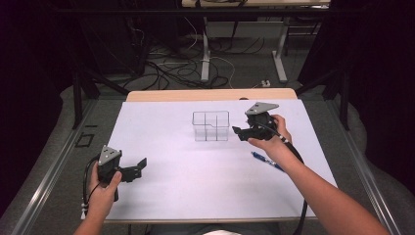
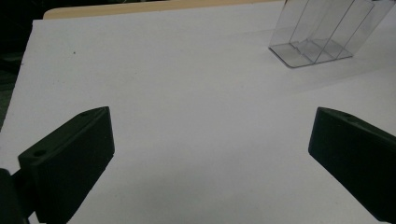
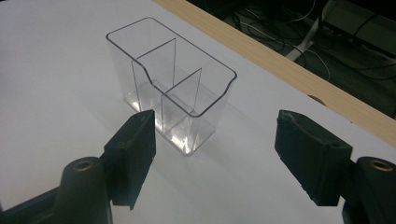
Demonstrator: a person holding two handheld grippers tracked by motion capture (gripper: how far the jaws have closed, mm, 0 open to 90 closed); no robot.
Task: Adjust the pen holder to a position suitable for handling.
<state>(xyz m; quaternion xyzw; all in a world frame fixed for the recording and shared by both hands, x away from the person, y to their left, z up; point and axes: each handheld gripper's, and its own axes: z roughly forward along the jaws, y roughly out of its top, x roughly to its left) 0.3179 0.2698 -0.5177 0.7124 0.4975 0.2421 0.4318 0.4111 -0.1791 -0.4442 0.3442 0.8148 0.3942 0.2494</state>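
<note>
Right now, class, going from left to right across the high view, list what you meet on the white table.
left hand-held gripper → clear divided organizer → right hand-held gripper → blue pen

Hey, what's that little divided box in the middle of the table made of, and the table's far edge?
The divided box looks like clear, glossy hard plastic: you see straight through its walls, and its base glints. The table's far edge looks like light wood or wood-look laminate, matte tan; which one is unclear.
</note>
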